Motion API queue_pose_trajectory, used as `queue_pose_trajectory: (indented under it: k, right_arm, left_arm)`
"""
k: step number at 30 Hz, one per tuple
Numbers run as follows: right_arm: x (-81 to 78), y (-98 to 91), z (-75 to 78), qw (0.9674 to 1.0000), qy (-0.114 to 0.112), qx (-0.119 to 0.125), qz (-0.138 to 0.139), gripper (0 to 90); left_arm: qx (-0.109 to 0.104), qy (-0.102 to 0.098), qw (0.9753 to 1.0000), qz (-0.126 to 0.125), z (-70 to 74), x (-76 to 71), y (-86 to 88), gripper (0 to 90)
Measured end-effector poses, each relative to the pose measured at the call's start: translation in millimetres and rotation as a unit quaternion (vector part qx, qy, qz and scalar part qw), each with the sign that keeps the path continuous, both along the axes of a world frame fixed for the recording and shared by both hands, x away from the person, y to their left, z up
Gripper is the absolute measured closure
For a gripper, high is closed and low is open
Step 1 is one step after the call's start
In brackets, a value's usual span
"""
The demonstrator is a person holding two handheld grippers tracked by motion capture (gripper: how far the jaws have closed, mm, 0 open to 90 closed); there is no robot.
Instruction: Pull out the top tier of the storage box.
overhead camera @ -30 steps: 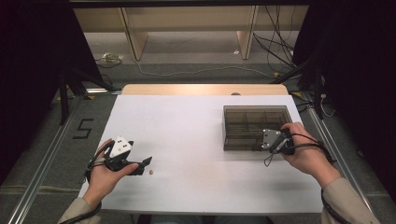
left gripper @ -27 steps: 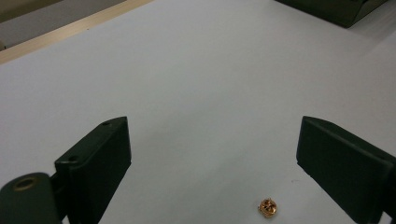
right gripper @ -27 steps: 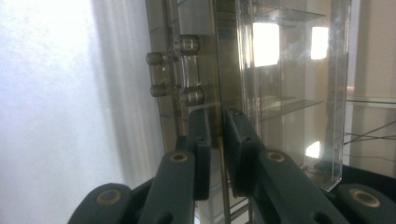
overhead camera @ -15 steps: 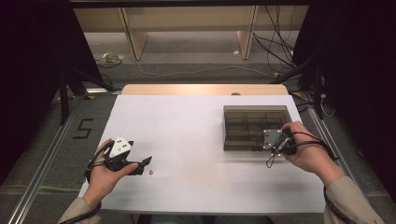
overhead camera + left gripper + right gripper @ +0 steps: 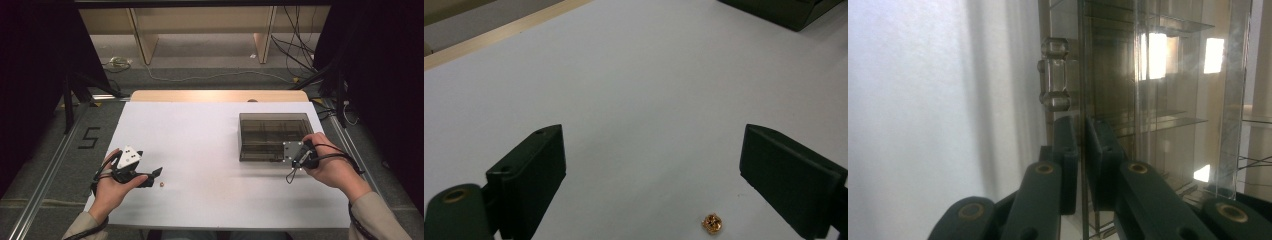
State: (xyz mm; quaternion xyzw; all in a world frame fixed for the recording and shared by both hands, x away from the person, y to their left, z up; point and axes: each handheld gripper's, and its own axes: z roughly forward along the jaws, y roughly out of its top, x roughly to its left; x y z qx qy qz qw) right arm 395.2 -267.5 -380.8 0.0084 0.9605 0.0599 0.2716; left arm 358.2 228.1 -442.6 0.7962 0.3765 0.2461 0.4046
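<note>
The left gripper (image 5: 156,173) lies low over the near left part of the table (image 5: 200,130), held in the person's left hand (image 5: 111,187). Its fingers (image 5: 529,175) stand wide apart with nothing between them but bare white table. In the left gripper view a small gold-coloured bit (image 5: 712,223) lies on the table just ahead of the fingers, nearer the right one and touching neither. From above, the same bit (image 5: 162,184) shows as a tiny speck just beside the finger tips. Its shape is too small to make out; it could be a nut or a bead.

The right gripper (image 5: 296,156) sits at the near right corner of a smoky clear box (image 5: 272,132), held in the right hand (image 5: 332,167). In the right gripper view its fingers (image 5: 1066,160) are nearly closed on a thin clear wall or lid edge of the box (image 5: 1158,100), one finger on each side of the panel. Whether the pads truly press the plastic or sit a hair off cannot be told for sure, though the gap looks filled by the panel. A clear knobbed hinge or latch (image 5: 1054,74) stands on the box edge just beyond the finger tips.

The box shows inner dividers, but reflections blur its contents. From above, the right fingers are hidden under the grey plate and the hand. The left gripper view cuts off the box at its top right corner (image 5: 784,12).
</note>
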Motion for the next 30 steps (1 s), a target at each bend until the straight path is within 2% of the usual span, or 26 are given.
queue_pose_trajectory:
  k: [10,19,30]
  right_arm:
    - [-4.7,-1.8,-0.5,0.9999,0.003,0.010,-0.002,84.9]
    - [-5.8,-3.7,0.9,0.9999,0.008,0.007,0.012,85.1]
    - [-9.8,-5.0,1.1,0.9998,0.014,0.006,0.011,85.2]
  left_arm:
    - [0.000,-0.001,1.0000,0.000,0.3,-0.2,0.1,11.1]
    - [0.000,-0.001,1.0000,0.000,0.6,-0.3,0.3,11.2]
    - [0.001,-0.001,1.0000,0.001,0.5,-0.3,0.2,11.4]
